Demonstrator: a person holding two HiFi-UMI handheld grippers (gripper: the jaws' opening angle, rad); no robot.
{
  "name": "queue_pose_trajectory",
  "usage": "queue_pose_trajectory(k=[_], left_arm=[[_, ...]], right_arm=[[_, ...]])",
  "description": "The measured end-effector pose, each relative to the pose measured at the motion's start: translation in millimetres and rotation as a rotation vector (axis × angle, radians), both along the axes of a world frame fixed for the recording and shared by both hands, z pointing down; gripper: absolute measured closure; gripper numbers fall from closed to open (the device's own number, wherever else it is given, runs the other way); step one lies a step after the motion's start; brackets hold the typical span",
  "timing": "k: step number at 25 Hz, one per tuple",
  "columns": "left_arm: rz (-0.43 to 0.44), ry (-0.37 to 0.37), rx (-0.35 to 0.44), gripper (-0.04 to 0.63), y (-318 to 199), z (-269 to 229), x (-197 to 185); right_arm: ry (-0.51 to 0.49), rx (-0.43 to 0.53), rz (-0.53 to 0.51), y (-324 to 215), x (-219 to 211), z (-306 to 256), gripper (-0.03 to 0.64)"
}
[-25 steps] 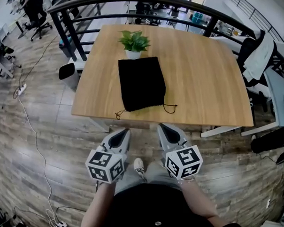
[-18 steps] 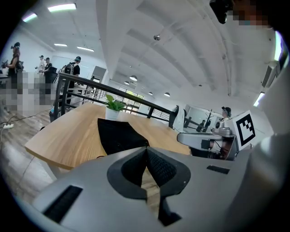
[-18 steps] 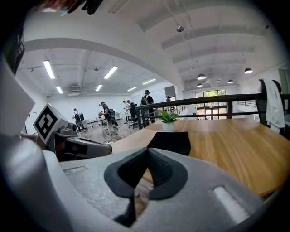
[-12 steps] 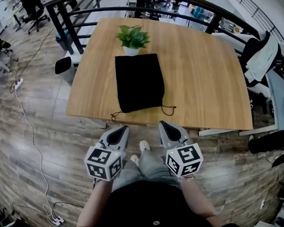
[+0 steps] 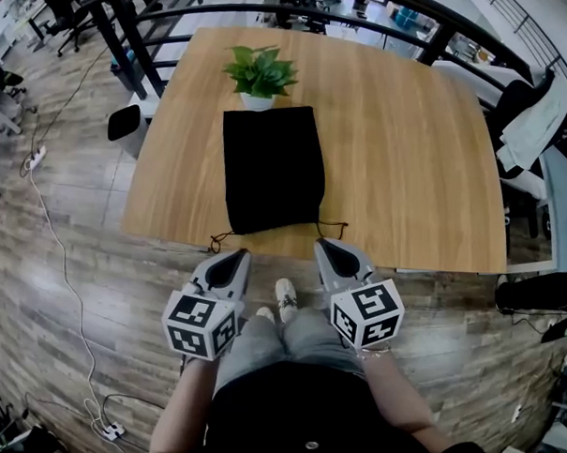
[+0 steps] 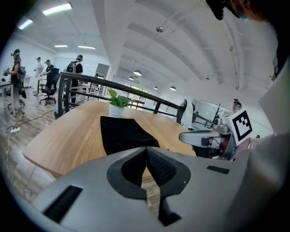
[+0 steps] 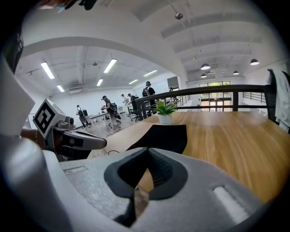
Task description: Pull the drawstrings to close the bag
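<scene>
At centre of head view, table (image 5: 409,151): light wood, rectangular, standing on plank floor (image 5: 65,286); dark railing (image 5: 274,9) along far side.
Person: standing at near edge of table, one gripper in each hand, shoe visible between the two.
Bag (image 5: 272,169): black cloth, lying flat on left half of table, mouth toward near edge, far end just beside plant; seen ahead of the jaws in both gripper views (image 6: 124,133) (image 7: 163,136).
Plant (image 5: 260,74): green leaves in white pot, upright, behind bag.
Left gripper (image 5: 237,256): jaws pressed together, nothing between them; held over floor just short of table edge, pointing at bag, apart from it.
Right gripper (image 5: 328,246): jaws likewise pressed together and empty; tip at near table edge, close to right cord, no contact visible.
Drawstrings (image 5: 335,226): thin dark cords trailing from both near corners of bag; left cord (image 5: 215,239) reaching table edge; both lying loose, ungripped.
</scene>
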State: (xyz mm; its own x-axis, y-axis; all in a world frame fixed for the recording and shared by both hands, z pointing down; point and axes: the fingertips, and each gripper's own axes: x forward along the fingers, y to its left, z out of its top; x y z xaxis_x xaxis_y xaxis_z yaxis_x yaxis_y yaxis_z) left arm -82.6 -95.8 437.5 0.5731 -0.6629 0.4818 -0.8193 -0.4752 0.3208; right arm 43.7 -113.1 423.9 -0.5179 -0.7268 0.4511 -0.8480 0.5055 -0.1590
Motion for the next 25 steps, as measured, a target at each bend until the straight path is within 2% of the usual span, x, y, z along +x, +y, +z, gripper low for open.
queue_pose_trajectory(k=[7, 13, 14, 15, 18, 21, 25], left_arm=[[-0.025, -0.098, 0.001, 0.581, -20.0, 15.5, -11.2], [0.022, -0.229, -0.009, 0.578, -31.1, 38.6, -18.6], [0.03, -0.249, -0.012, 0.574, -32.2, 43.2, -19.9], [0.04, -0.262, -0.015, 0.558, -33.8, 46.5, -20.3], [0.06, -0.285, -0.03, 0.485, -39.0, 53.4, -21.2], [0.081, -0.313, -0.047, 0.452, -42.9, 63.4, -25.1], [0.153, -0.369, -0.062, 0.434, -48.7, 77.5, -28.6]], right_arm=[[0.039, -0.025, -0.021, -18.3, 10.5, 19.2, 0.618], [0.089, -0.053, -0.007, -34.1, 22.7, 39.6, 0.615], [0.094, -0.067, -0.013, -36.4, 23.8, 44.5, 0.547], [0.102, -0.083, -0.021, -38.3, 24.7, 49.9, 0.477], [0.153, -0.11, -0.047, -43.2, 28.1, 64.7, 0.476], [0.209, -0.114, -0.073, -47.7, 30.6, 77.0, 0.476], [0.311, -0.097, -0.16, -53.6, 26.5, 94.2, 0.476]])
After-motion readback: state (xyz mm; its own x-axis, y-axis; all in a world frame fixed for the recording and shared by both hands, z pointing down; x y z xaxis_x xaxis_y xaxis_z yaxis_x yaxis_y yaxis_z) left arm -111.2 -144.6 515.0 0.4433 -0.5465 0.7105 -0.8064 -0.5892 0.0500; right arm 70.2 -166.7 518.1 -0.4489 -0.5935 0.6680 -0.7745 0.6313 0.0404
